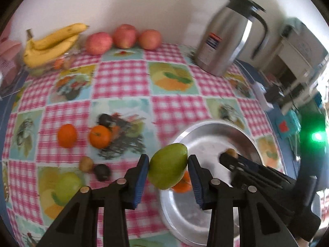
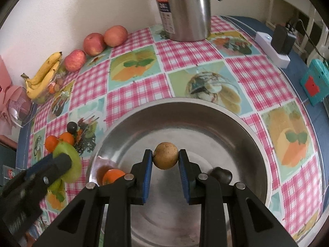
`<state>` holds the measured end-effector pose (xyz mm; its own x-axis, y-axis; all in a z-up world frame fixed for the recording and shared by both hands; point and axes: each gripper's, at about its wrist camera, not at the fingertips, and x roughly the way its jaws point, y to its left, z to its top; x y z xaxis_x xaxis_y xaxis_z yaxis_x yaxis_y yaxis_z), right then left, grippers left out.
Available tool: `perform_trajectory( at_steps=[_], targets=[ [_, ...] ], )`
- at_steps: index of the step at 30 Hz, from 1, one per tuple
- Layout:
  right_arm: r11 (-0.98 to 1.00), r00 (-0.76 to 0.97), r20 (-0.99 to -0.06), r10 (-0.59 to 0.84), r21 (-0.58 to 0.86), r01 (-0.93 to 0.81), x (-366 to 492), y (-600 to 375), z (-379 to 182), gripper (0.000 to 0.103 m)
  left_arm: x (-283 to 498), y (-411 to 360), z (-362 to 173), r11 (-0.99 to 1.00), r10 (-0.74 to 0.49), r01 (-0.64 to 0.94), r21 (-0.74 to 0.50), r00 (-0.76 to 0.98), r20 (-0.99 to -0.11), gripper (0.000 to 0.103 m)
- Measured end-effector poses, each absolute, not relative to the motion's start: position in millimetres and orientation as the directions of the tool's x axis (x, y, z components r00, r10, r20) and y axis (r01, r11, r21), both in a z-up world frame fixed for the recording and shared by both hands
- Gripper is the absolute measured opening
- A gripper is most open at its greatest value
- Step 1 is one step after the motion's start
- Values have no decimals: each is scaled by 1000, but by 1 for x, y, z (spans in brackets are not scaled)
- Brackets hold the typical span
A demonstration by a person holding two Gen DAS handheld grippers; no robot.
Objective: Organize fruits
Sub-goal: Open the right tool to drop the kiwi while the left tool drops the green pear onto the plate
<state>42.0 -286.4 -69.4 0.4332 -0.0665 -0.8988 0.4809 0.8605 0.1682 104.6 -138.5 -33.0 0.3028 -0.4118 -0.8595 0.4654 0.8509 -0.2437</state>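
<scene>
Green mango (image 1: pixel 167 165) clamped between left jaws, small brown fruit (image 2: pixel 165 155) pinched between right jaws above metal bowl (image 2: pixel 236 127)

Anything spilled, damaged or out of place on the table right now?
Nothing stands out. The steel jug stands upright, the metal bowl sits flat, and the loose oranges and apples look intact, simply not sorted yet.
</scene>
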Motion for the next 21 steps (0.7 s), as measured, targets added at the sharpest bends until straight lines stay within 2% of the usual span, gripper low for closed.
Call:
perform_trajectory(
  at_steps=[17, 21],
  targets=[
    [829, 405, -912, -67, 176, 531, 34, -293, -73, 27, 88, -153, -40, 828, -405, 505, -242, 243, -881, 40],
    [827, 406, -911, -74, 172, 536, 34, -293, -70, 30, 89, -153, -39, 827, -410, 503, -249, 239, -880, 40]
  ],
)
